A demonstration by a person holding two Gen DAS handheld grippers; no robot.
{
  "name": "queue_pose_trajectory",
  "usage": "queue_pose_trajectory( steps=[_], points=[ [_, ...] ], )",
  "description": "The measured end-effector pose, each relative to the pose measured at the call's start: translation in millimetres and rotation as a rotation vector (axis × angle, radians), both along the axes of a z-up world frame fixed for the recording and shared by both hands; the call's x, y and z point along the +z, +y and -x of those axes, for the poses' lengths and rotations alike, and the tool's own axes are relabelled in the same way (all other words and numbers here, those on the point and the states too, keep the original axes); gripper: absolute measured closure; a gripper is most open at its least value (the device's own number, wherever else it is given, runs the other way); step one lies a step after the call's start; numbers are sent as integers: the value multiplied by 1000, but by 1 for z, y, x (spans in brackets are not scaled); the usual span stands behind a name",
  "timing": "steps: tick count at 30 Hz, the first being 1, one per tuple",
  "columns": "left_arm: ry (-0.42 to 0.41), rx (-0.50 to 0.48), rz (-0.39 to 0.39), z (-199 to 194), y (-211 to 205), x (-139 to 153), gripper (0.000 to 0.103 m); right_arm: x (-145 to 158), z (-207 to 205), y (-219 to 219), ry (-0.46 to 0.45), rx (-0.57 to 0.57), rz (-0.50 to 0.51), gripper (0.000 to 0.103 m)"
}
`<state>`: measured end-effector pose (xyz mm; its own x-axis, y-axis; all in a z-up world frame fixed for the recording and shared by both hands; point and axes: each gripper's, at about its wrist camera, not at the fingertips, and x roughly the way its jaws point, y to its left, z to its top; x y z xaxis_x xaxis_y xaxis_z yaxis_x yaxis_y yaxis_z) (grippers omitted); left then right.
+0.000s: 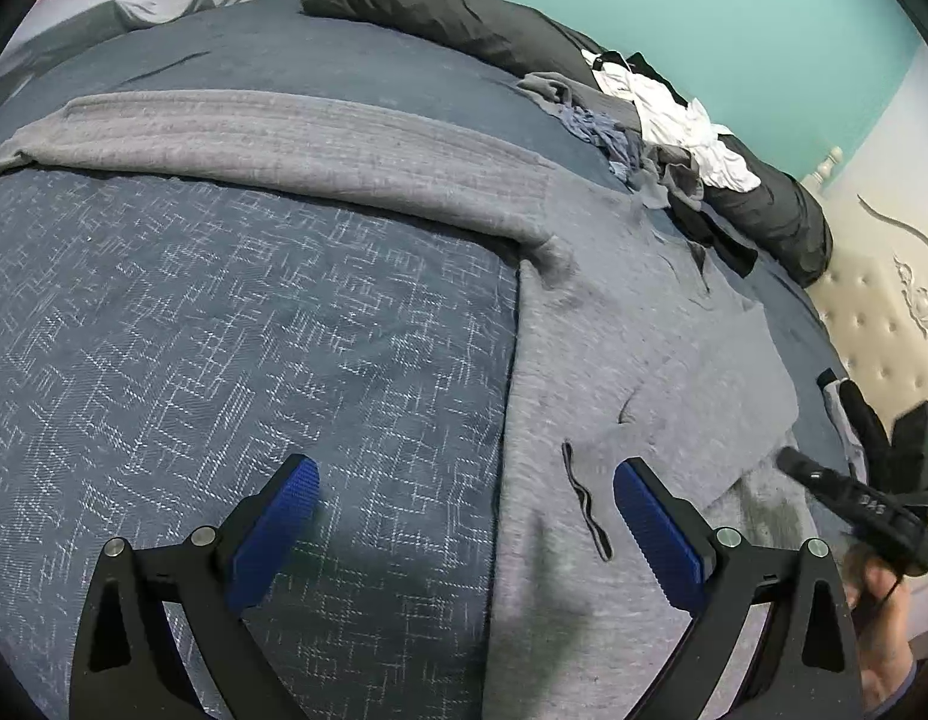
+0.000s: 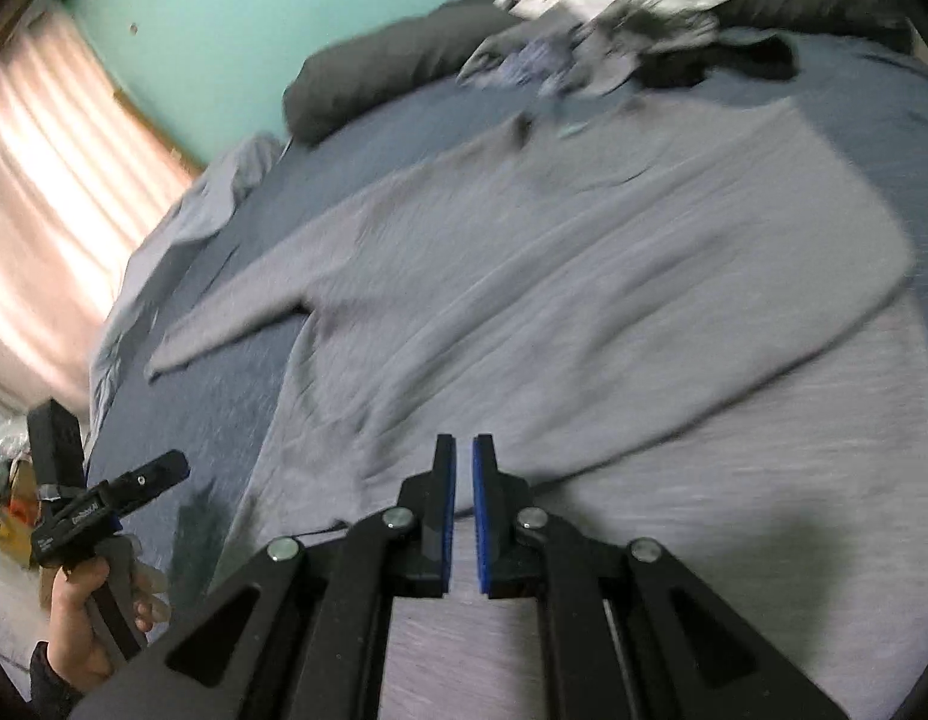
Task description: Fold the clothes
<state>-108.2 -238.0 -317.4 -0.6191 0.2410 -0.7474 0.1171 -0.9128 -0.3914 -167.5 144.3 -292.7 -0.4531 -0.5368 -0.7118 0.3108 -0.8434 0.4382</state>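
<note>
Your bed [image 1: 224, 312] carries the grey sweater [image 1: 613, 330] spread flat, body toward your right, one folded flap already across it. Its free sleeve [image 1: 272, 132] runs long toward the far left. Your left gripper [image 1: 464, 516] hangs wide and empty near the hem, nearer that sleeve. Your right gripper [image 2: 464, 510] is pinched nearly closed, holding nothing.

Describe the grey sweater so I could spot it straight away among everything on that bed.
Start at the big bed with the dark blue patterned cover. The grey sweater lies spread flat across it, one long sleeve stretched out sideways. Unlike the crumpled pile of clothes by the dark pillows, it is laid out smooth.
</note>
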Motion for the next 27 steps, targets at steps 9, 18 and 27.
queue_pose_trajectory(
  steps=[9,18,27],
  points=[
    [-27,77,-35,12,-23,1,2,-14,-16,71,6,-104,60,92],
    [-95,303,-87,43,-114,14,2,-7,-18,109,10,-127,127,66],
    [-133,527,32,63,-216,19,2,-14,-16,111,-10,-133,161,62]
  ],
)
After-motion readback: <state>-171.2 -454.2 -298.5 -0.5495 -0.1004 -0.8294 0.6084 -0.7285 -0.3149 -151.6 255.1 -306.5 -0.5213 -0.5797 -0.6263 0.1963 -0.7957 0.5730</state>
